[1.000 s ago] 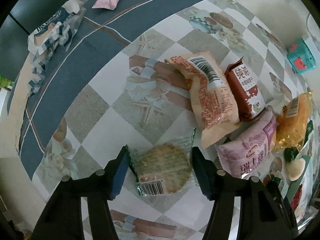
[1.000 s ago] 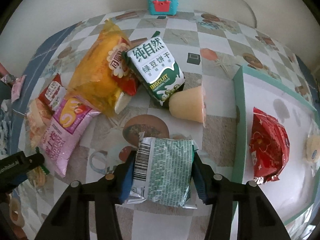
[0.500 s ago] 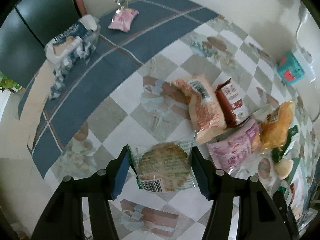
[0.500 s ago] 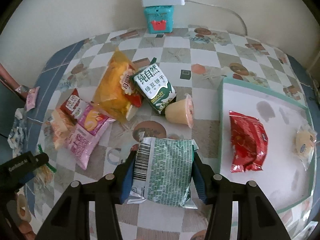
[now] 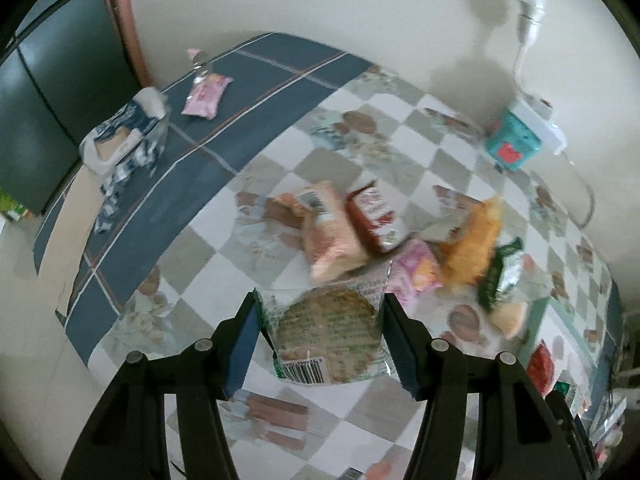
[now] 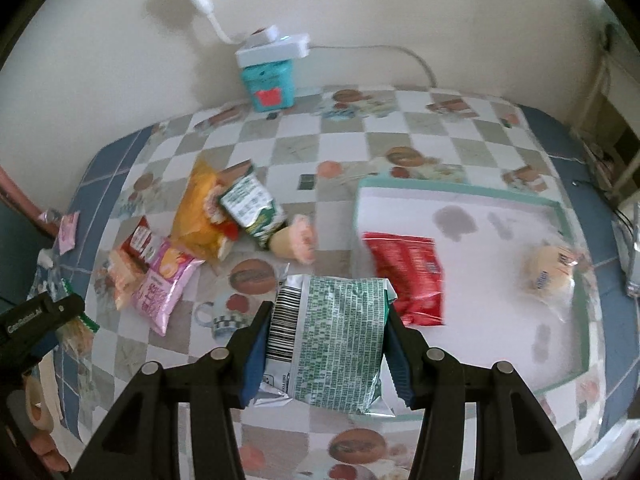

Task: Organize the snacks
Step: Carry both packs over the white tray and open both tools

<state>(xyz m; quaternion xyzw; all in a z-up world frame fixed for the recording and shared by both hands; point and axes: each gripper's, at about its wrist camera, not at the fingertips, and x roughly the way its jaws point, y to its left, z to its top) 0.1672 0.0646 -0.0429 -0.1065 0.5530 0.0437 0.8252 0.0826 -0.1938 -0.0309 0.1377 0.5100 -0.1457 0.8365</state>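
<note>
While the left gripper (image 5: 320,340) clamps a round cracker pack (image 5: 330,334) and the right gripper (image 6: 326,346) a green packet (image 6: 332,340) beside the tray (image 6: 568,216), two snacks lie in it, a pile (image 6: 200,232) waits left.

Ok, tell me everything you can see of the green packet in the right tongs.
The green-and-silver snack packet is a crinkly foil pillow pack, back side facing the camera: dense green print on silver and a barcode strip along its left edge. It looks sealed and puffy. The right tongs clamp its two sides with blue pads, holding it lifted clear of the checked tablecloth. Nothing else touches it.
</note>
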